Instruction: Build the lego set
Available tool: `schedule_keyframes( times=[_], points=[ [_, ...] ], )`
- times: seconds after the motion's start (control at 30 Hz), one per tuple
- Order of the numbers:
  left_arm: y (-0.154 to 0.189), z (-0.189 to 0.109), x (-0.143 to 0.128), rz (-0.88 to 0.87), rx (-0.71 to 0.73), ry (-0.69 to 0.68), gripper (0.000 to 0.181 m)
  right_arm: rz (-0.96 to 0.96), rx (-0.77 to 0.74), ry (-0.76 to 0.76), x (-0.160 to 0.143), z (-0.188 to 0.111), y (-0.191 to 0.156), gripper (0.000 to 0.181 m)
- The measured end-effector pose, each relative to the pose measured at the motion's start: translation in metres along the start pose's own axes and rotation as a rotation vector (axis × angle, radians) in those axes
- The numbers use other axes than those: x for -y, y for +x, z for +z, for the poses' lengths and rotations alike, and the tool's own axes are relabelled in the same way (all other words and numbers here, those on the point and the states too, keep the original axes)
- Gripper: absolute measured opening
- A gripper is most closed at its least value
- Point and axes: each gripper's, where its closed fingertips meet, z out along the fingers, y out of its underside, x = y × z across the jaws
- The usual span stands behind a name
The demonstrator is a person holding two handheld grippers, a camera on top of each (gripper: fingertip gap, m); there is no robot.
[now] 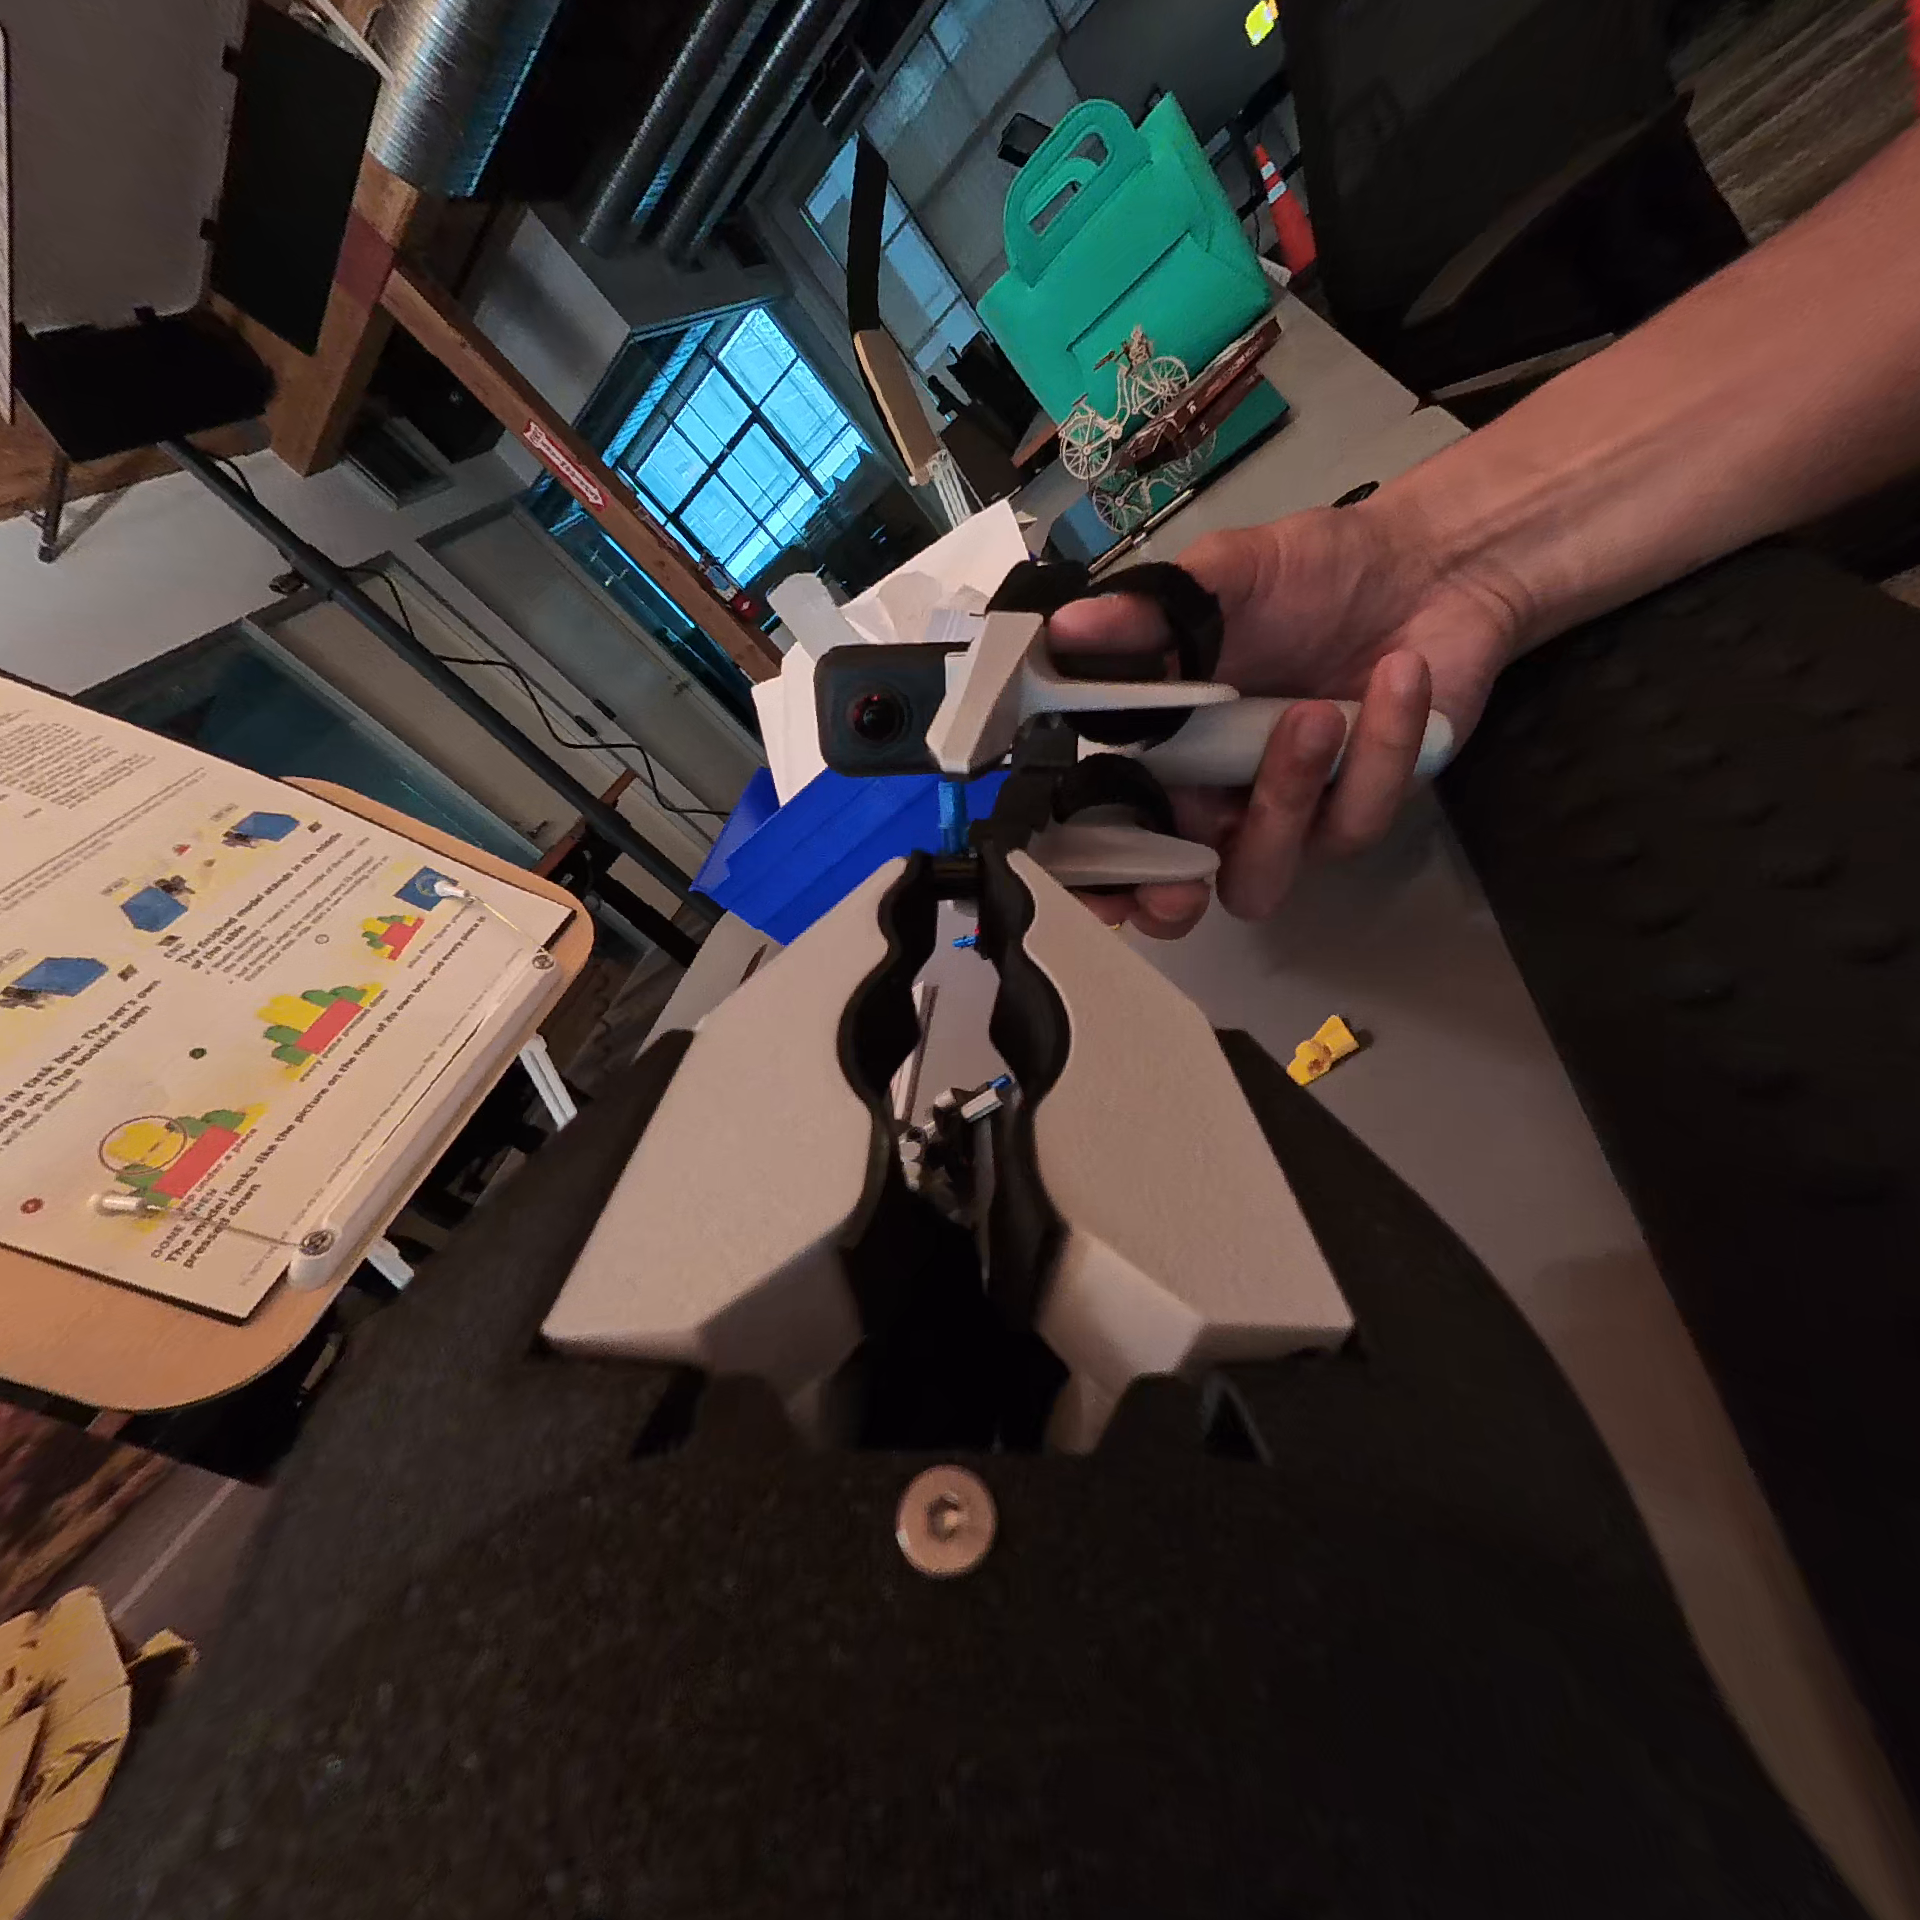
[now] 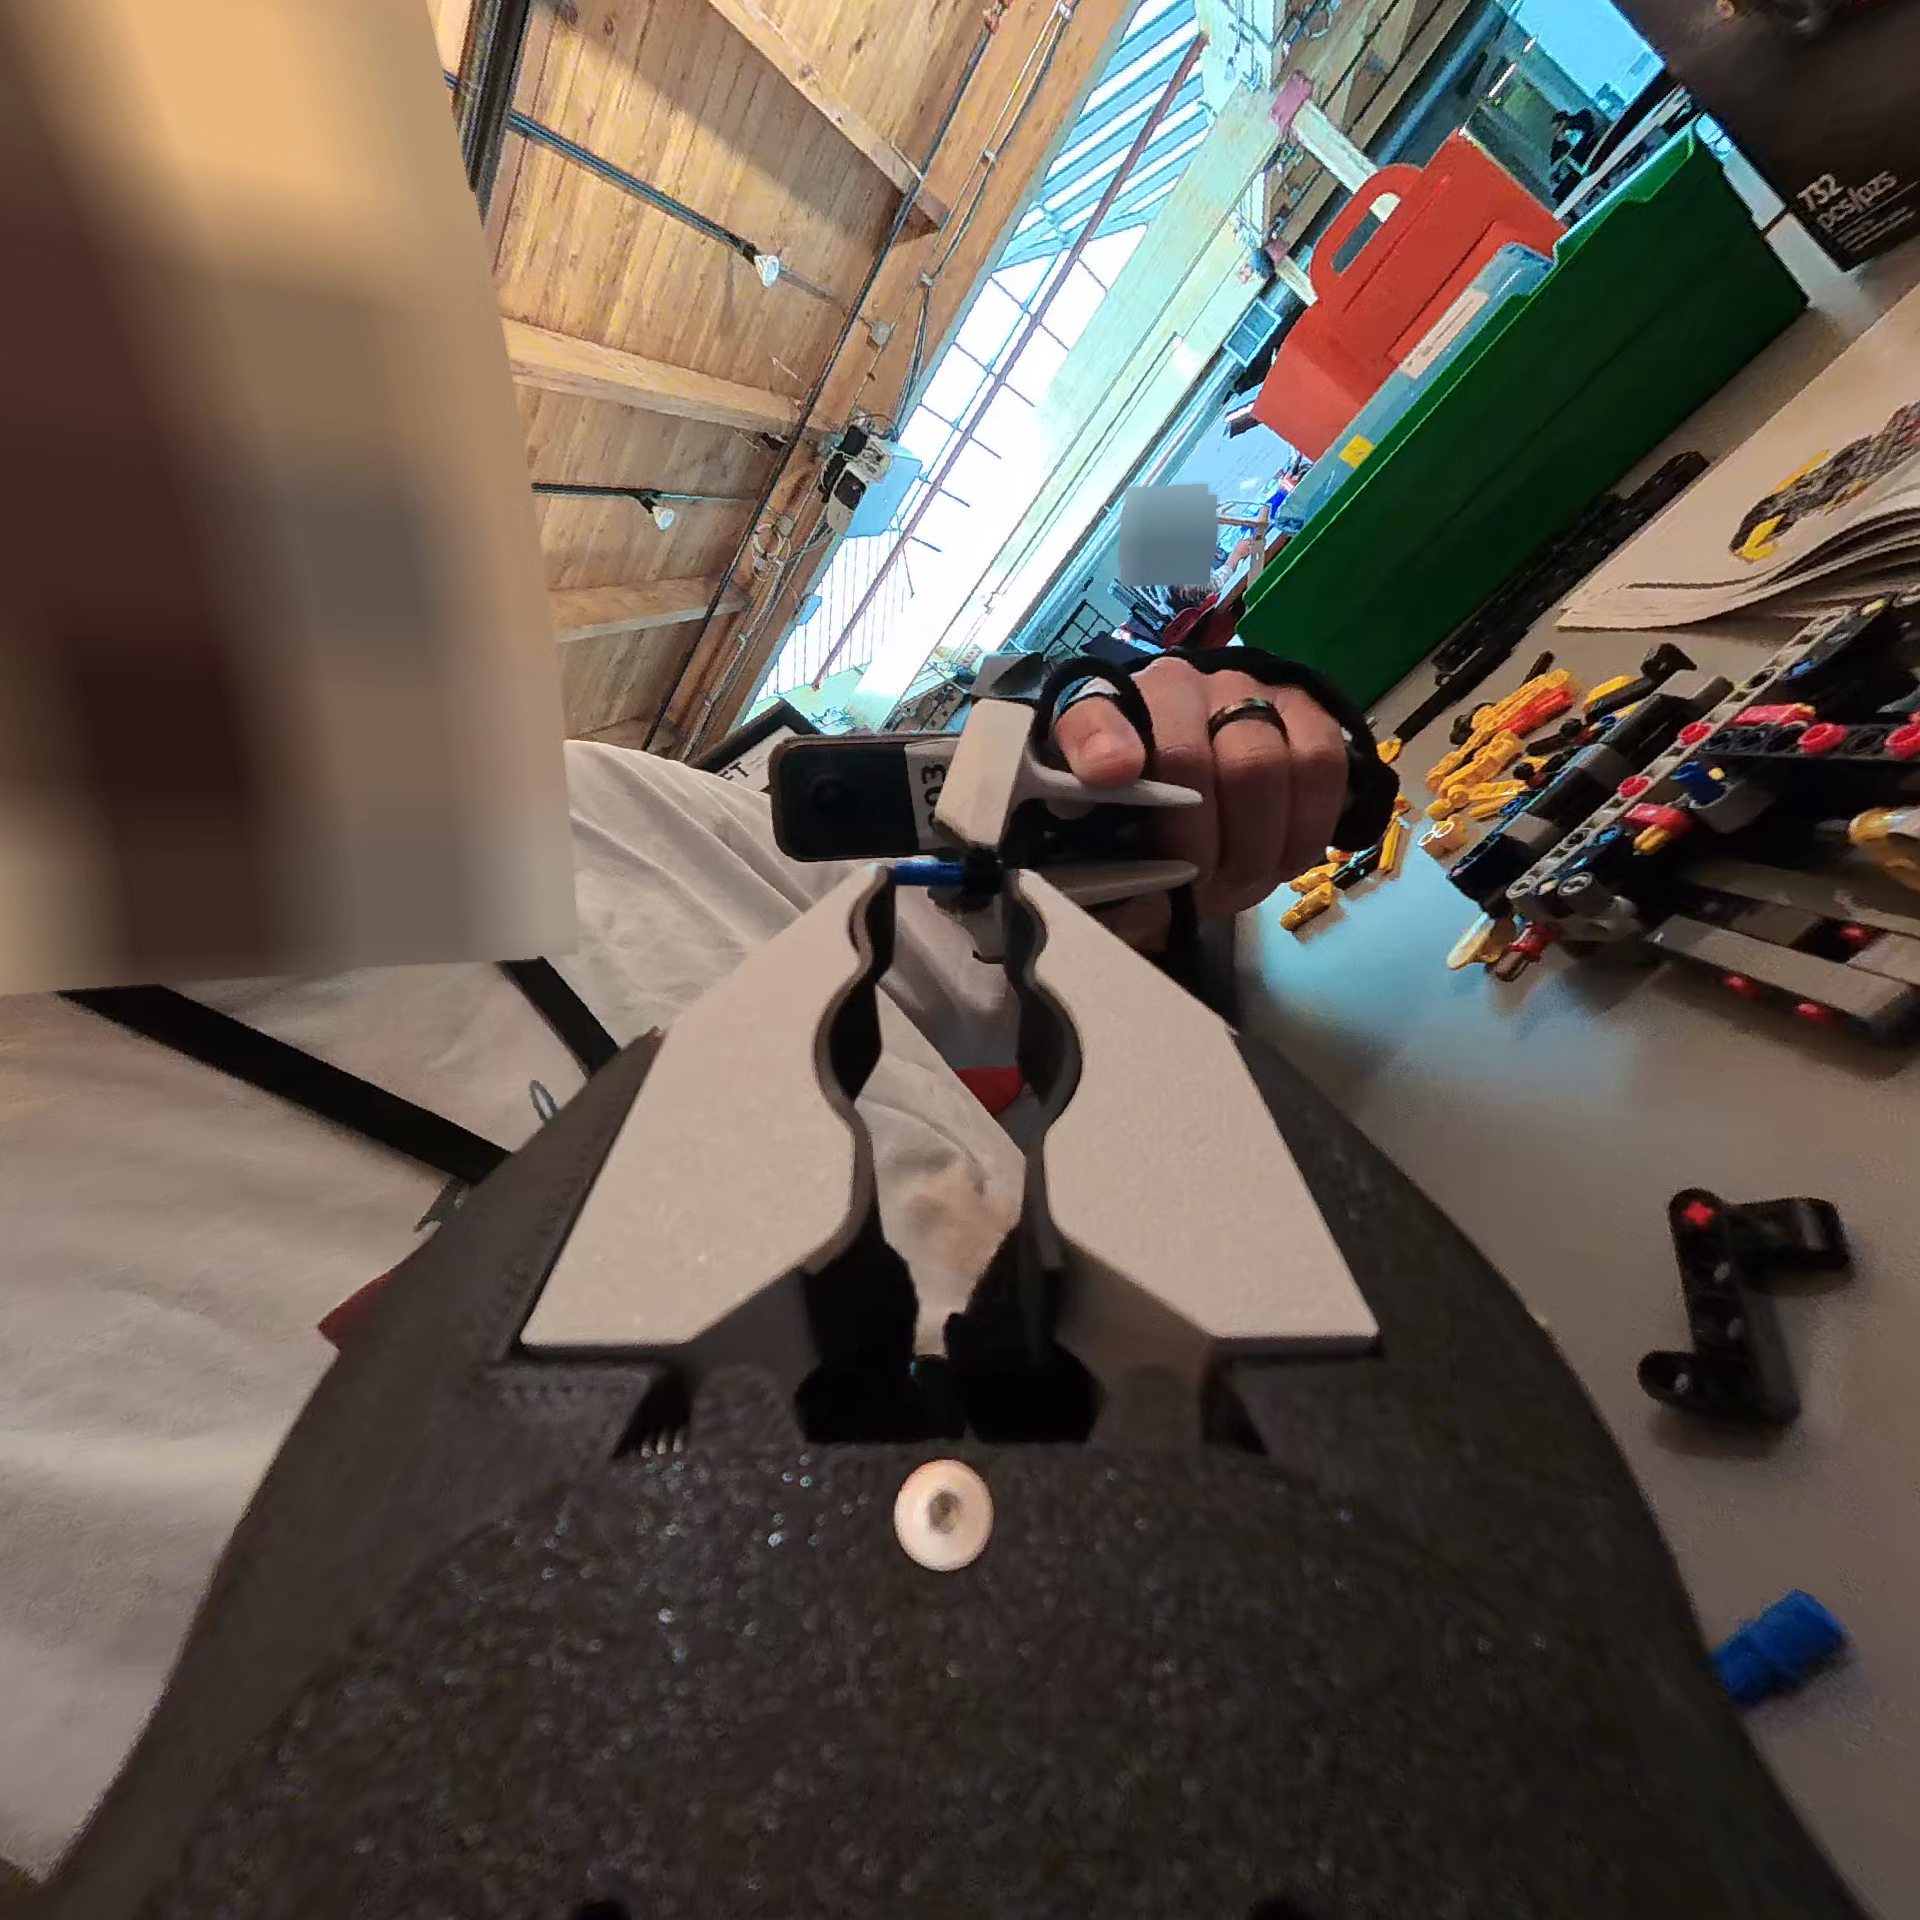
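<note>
A: Pose of the grippers?
B: Both raised above the grey table (image 2: 1558,1122), facing each other tip to tip. Left gripper (image 1: 951,883) and right gripper (image 2: 940,883) each have fingertips nearly together, meeting at a small blue pin (image 2: 928,874) on a black piece; which one actually grips it, cannot tell.
A: The model?
B: Partly built black and grey lego chassis (image 2: 1704,831) with red pins lies on the table, yellow connectors (image 2: 1486,758) just beside it, loose black beam (image 2: 1735,1299) nearer
</note>
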Motion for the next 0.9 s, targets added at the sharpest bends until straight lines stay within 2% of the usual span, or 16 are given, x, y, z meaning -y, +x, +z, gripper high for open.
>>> schedule_keyframes(
  times=[0.3,0.73,0.8,0.9],
  points=[
    [0.0048,0.0005,-0.0014,0.100,0.001,-0.023,0.006,0.044,0.022,-0.030,-0.0062,0.0037,0.0007,0.020],
    [0.0058,0.0016,-0.0017,0.139,0.019,-0.042,0.006,0.020,0.005,-0.038,-0.0092,0.0024,0.0029,0.015],
    [0.0064,0.0012,0.0033,0.121,0.017,-0.021,0.006,0.073,0.071,-0.033,-0.0100,0.0034,-0.0025,0.014],
    [0.0042,0.0009,0.0032,0.104,0.019,-0.024,0.006,0.075,0.071,-0.016,-0.0071,0.0046,-0.0021,0.014]
  ],
)
